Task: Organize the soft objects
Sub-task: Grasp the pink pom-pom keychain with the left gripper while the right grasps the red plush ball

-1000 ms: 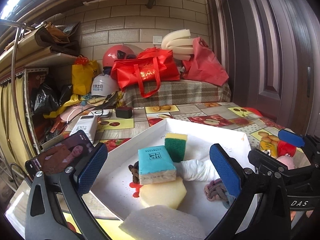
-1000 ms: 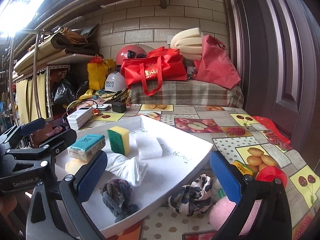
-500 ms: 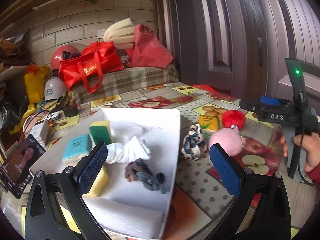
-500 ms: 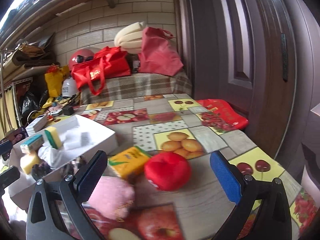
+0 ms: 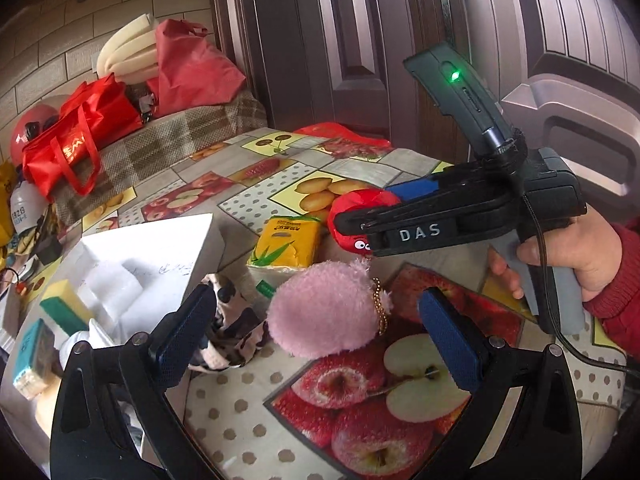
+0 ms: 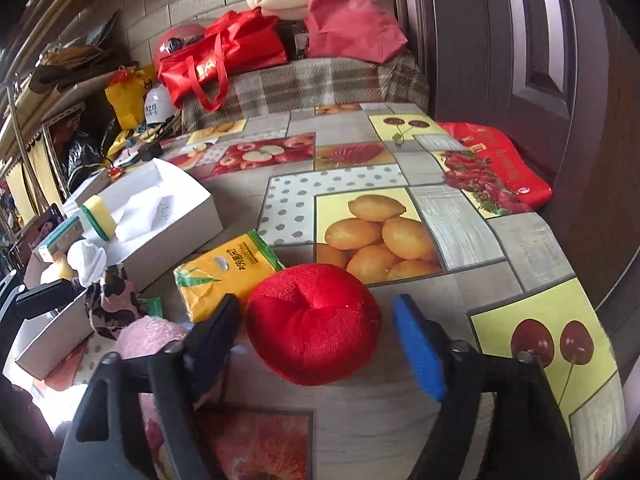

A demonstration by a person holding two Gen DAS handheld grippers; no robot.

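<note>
Right gripper [image 6: 316, 332]: jaws closing around red plush [image 6: 314, 322], pads not yet pressing.
Left gripper [image 5: 316, 336]: jaws wide apart, pink pompom [image 5: 324, 312] between, untouched.
White box [image 6: 180, 216]: far left.

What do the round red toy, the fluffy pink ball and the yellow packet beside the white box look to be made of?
Round red plush toy: short-pile fabric, matte, dimpled top, likely stuffed.
Fluffy pink ball: long fuzzy fibres, with a gold-coloured bead chain.
Yellow packet: glossy printed plastic film, seemingly a tissue pack.
</note>
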